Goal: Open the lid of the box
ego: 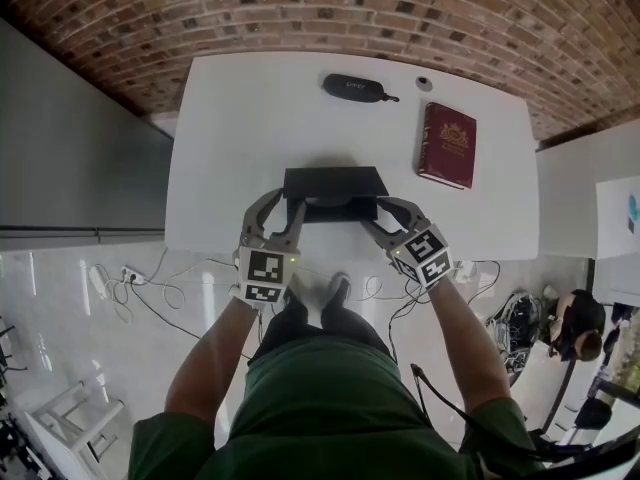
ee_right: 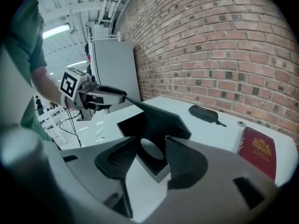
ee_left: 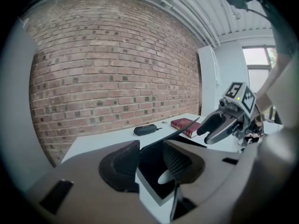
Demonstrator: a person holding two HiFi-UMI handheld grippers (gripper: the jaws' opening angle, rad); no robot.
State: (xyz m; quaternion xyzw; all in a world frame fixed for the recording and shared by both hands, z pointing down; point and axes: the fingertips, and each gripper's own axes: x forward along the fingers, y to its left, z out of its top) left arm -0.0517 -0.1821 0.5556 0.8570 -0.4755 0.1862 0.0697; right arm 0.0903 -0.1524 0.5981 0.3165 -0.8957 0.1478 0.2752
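Box: the box [ego: 340, 211] sits at the near edge of the bench [ego: 230, 138], straight in front of the person. Its long side runs left to right.
Lid: the lid [ego: 333, 181] is tilted up at the front and looks hinged along the far long edge. Its front edge spans from one hand-held gripper to the other.
Left hand-held gripper: the left hand-held gripper [ego: 287, 204] has its jaws spread and clamps nothing. The box's near left corner stands between them, and the lid's front left corner seems to rest on the inner finger.
Right hand-held gripper: the right hand-held gripper [ego: 378, 212] mirrors it at the near right corner, jaws apart, gripping nothing.
Key relation: the lid lies just ahead of and above both sets of tips. Neither hand is nearer, so the swing probably has to go up and away from the person, with both corners rising evenly.
Hard to tell: no view settles whether the fingers truly bear on the lid's underside.
Hidden: the lid itself covers the hinge line.
Unclear: a pale oval thing [ee_right: 149, 149] inside the box cannot be named.
Elsewhere: a black case [ego: 355, 88] and a red book [ego: 447, 145] lie well apart, toward the far side.
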